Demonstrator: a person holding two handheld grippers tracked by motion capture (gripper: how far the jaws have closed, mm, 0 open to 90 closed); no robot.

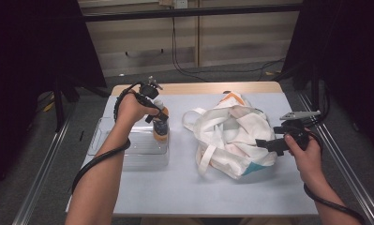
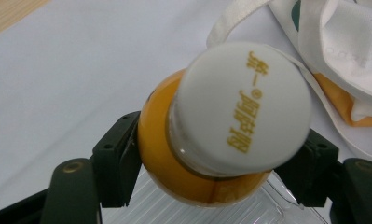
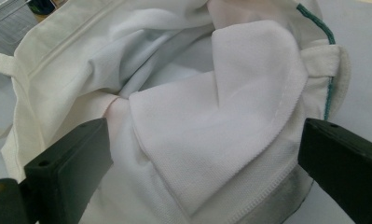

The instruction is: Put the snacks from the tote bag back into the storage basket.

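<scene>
white cap (image 2: pixel 242 105) of our juice bottle (image 2: pixel 174 154) comes first, upright between the left gripper (image 2: pixel 211 163), whose pads clench its orange shoulder. we list the bottle above the right edge of a clear plastic bin (image 1: pixel 128 150), long axis vertical, bin directly beneath. right gripper (image 3: pixel 202 163) stands released at the white tote bag (image 1: pixel 231 136), fabric loose between its jaws, well apart from the bottle.

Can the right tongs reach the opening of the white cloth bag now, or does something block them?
Probably yes. The right tongs stand open at the edge of the white cloth bag, with a fold of its fabric between the jaws and nothing else in the way. The opening itself is crumpled, so it is hard to tell.
</scene>
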